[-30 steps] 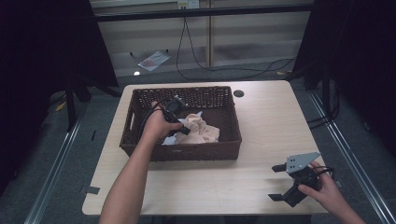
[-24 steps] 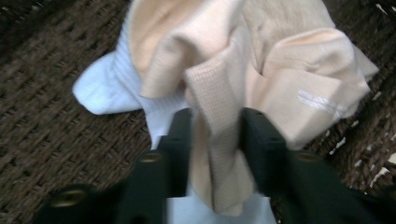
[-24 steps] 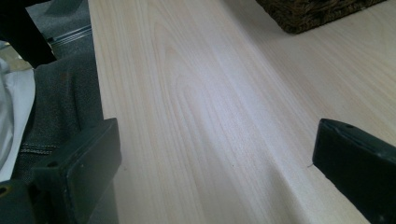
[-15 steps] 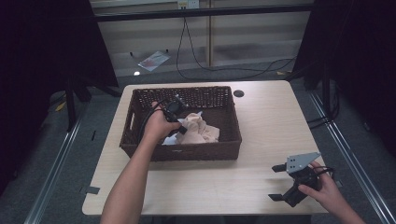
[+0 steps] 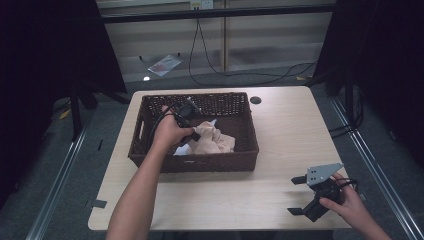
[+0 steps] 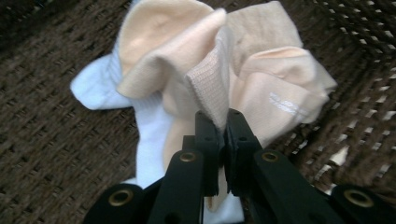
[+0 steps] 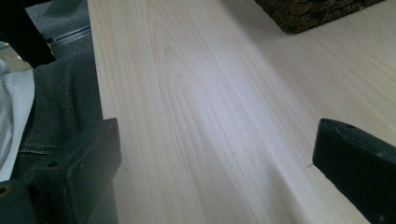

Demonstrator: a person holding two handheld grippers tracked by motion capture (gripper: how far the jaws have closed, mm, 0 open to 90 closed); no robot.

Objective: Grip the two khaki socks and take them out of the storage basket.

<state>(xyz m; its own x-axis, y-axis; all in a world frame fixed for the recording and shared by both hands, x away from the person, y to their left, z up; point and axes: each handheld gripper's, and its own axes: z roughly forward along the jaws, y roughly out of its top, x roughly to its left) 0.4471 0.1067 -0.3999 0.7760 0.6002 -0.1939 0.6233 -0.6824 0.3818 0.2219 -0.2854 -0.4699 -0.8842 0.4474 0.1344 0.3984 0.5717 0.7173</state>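
Nothing much has shifted since a moment ago — our left gripper (image 6: 222, 122) still sits inside the wicker basket (image 5: 150, 150), its jaws pinched tight on a fold of the peach sock (image 6: 261, 79), which lies bunched on the basket's floor over a white sock (image 6: 93, 86). Our right gripper (image 5: 300, 196) rests on the table (image 5: 280, 130) well apart from the basket, off its near right corner — jaws spread wide, holding nothing.
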